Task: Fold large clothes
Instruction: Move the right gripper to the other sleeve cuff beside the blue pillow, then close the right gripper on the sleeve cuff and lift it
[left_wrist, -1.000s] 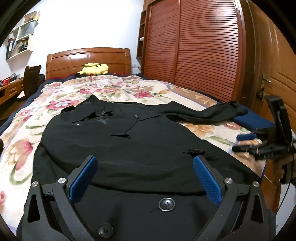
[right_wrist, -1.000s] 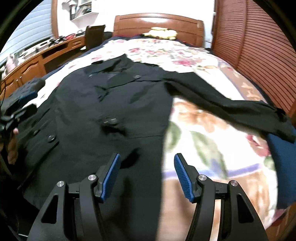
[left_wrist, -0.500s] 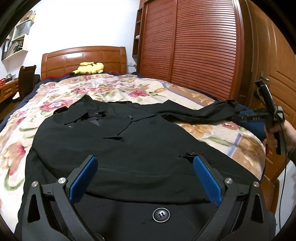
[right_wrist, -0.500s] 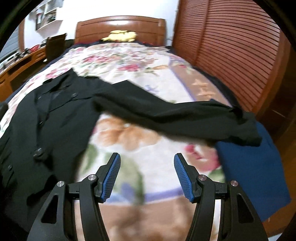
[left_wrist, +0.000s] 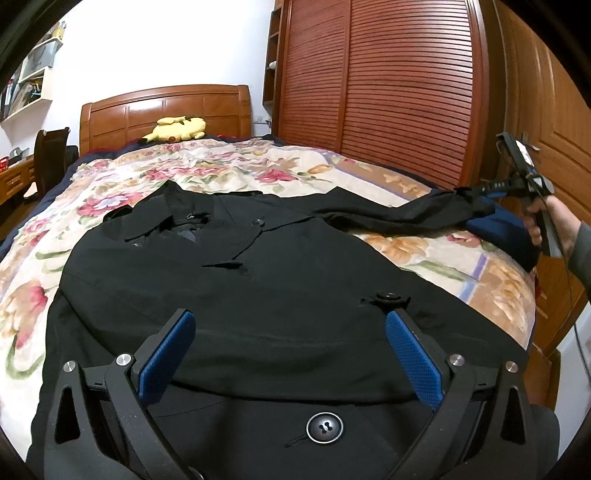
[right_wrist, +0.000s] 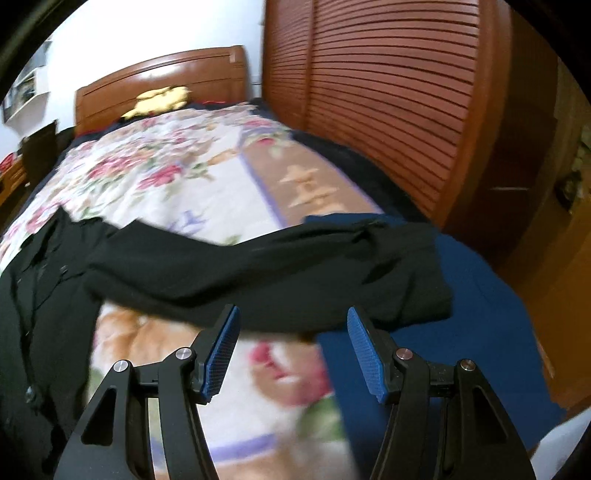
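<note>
Left wrist view shows the black coat (left_wrist: 229, 288) spread flat on the flowered bedspread (left_wrist: 229, 166), collar toward 12 o'clock, one sleeve (left_wrist: 399, 214) stretched out toward 2 o'clock. The left hand-held gripper (left_wrist: 290, 350) hovers over the hem with its blue pads (left_wrist: 166, 354) wide apart, gripping nothing. Right wrist view, blurred: the right hand-held gripper (right_wrist: 291, 350) is spread wide just short of the sleeve's cuff (right_wrist: 402, 280), which lies across a blue sheet (right_wrist: 480, 332)

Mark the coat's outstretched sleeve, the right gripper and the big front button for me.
sleeve (right_wrist: 258, 273): right wrist view, mid-length.
right gripper (right_wrist: 291, 350): right wrist view, between open fingertips.
front button (left_wrist: 325, 427): left wrist view, its centre.
</note>
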